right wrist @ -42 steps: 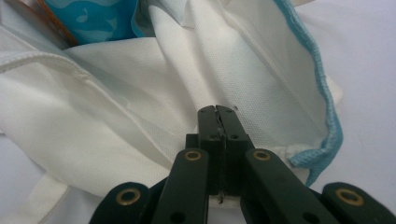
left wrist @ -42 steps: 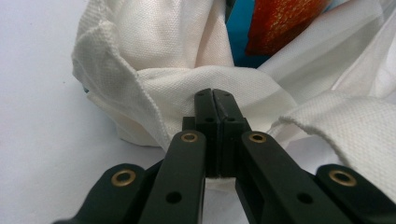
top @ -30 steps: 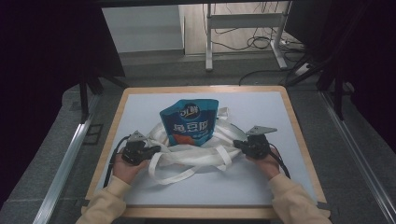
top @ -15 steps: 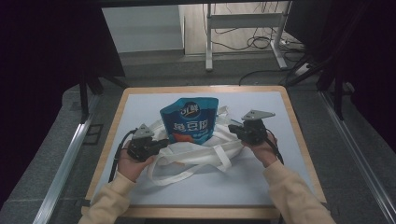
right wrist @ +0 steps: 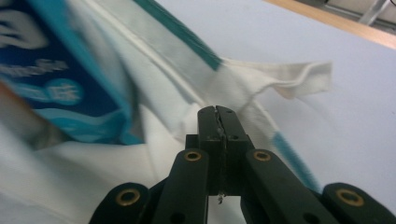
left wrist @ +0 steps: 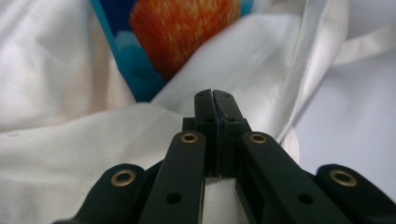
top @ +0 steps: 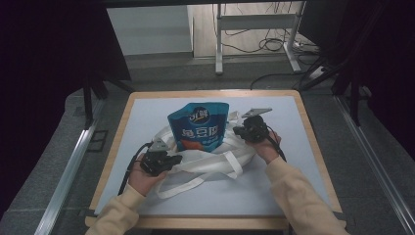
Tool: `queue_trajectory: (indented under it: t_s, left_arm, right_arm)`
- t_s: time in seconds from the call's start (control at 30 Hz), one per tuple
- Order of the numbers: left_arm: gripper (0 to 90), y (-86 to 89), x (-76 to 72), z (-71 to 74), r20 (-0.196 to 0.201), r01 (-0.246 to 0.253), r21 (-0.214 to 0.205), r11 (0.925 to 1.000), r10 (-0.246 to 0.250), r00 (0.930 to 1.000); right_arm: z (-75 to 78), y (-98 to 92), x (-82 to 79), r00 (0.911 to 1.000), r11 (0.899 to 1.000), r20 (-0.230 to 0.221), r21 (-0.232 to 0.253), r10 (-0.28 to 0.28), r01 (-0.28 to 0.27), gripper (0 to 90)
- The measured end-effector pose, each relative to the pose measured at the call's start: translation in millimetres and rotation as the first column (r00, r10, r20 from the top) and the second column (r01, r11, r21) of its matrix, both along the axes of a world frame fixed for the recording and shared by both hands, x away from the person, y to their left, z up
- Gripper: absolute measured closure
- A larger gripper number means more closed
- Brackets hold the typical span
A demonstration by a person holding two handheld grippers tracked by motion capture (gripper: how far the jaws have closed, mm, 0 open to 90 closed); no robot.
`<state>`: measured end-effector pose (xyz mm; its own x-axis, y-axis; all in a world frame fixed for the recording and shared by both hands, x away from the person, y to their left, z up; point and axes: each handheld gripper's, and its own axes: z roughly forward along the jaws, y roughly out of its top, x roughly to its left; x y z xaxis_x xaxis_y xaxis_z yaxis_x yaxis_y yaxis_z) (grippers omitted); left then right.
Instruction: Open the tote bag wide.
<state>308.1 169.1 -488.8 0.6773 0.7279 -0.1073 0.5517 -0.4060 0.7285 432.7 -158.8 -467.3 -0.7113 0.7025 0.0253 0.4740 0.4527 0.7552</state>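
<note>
A blue snack pouch (top: 198, 125) with an orange picture stands partly inside a white cloth tote bag (top: 215, 157) in the middle of the table. My left gripper (top: 177, 158) is at the bag's near left edge, and its jaws (left wrist: 213, 95) are shut on the white cloth (left wrist: 84, 154). My right gripper (top: 237, 131) sits at the bag's right side next to the pouch (right wrist: 42, 79), jaws (right wrist: 217, 112) shut on the bag's cloth (right wrist: 187, 88). The cloth rises around the pouch's lower part (left wrist: 182, 32). The bag's straps (top: 186, 186) trail toward the near edge.
The table has a pale blue-grey mat (top: 147, 115) with a wooden rim (top: 313, 142). A metal rail (top: 68, 166) runs along the floor at the left. A table frame and cables (top: 254, 34) stand behind.
My right gripper has moved away from me and leftward, lifting the bag's right edge beside the pouch. The left gripper has shifted slightly right with its cloth.
</note>
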Motion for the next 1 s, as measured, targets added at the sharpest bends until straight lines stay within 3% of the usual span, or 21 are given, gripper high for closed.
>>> queue_trajectory:
  t_s: [0.13, 0.57, 0.8, 1.0]
  left_arm:
    - [89.8, -2.3, -1.7, -5.3, -0.022, 0.007, 0.014, 0.9999, -0.007, 0.9997]
    - [90.0, -8.8, -9.9, -18.0, -0.041, 0.033, 0.049, 0.9982, -0.031, 0.9987]
    - [89.6, -5.8, -8.7, -17.3, -0.033, 0.021, 0.020, 0.9996, -0.020, 0.9992]
    - [88.6, 3.9, -8.3, 0.7, 0.026, -0.016, -0.039, 0.9991, 0.017, 0.9995]
  right_arm:
    - [-6.1, -3.7, 8.2, 0.9996, 1.000, -0.013, -0.009, -0.024, 0.024, 89.0]
    - [-16.4, -0.1, 19.6, 0.9989, 0.998, -0.002, -0.038, -0.047, 0.047, 89.0]
    - [-15.4, -1.6, 18.2, 0.9992, 0.999, 0.000, -0.027, -0.040, 0.040, 89.0]
    - [1.2, -8.1, 1.7, 0.9991, 0.998, 0.038, 0.056, -0.022, 0.020, 89.0]
